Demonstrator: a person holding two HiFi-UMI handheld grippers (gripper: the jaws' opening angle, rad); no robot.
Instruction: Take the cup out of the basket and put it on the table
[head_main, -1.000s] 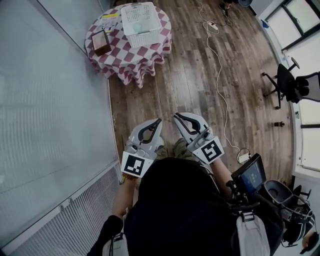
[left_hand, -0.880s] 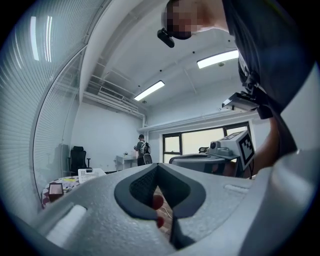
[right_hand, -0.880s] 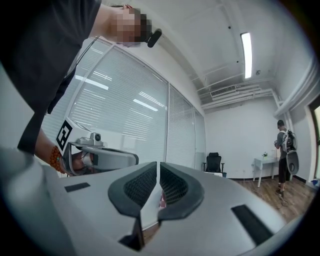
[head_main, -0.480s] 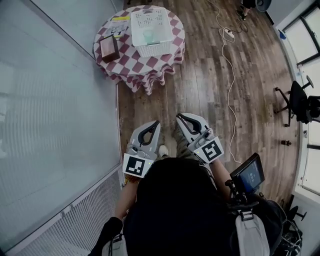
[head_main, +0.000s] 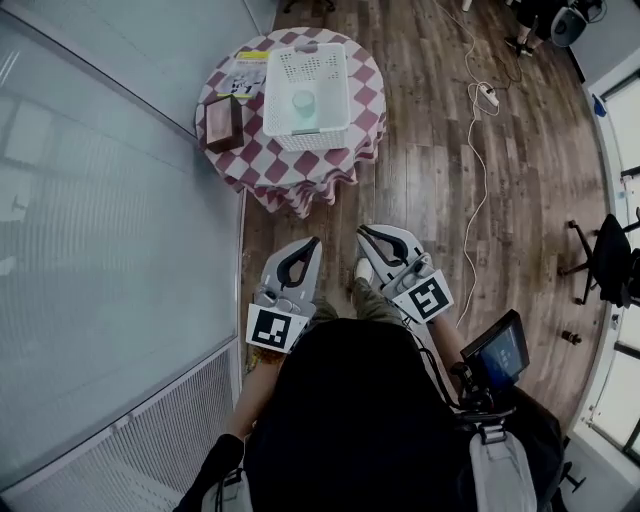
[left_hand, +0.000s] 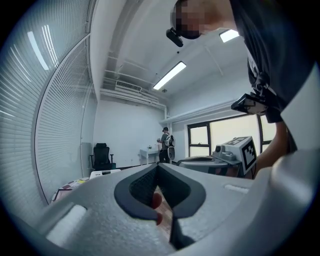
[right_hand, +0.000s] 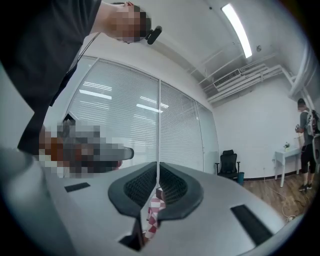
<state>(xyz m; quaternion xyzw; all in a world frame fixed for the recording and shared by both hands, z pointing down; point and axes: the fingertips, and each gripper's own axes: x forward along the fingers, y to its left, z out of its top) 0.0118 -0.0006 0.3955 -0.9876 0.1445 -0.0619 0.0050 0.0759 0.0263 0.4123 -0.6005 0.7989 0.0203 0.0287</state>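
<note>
Round desk (head_main: 330, 168), red-and-white checked cloth. On it: white lattice basket (head_main: 322, 66), with pale green cup (head_main: 304, 102) upright inside, and brown box (head_main: 224, 122) beside the basket. Left gripper (head_main: 313, 242) and right gripper (head_main: 363, 233): jaws closed together, empty, well apart from desk, over wood floor (head_main: 430, 180).
</note>
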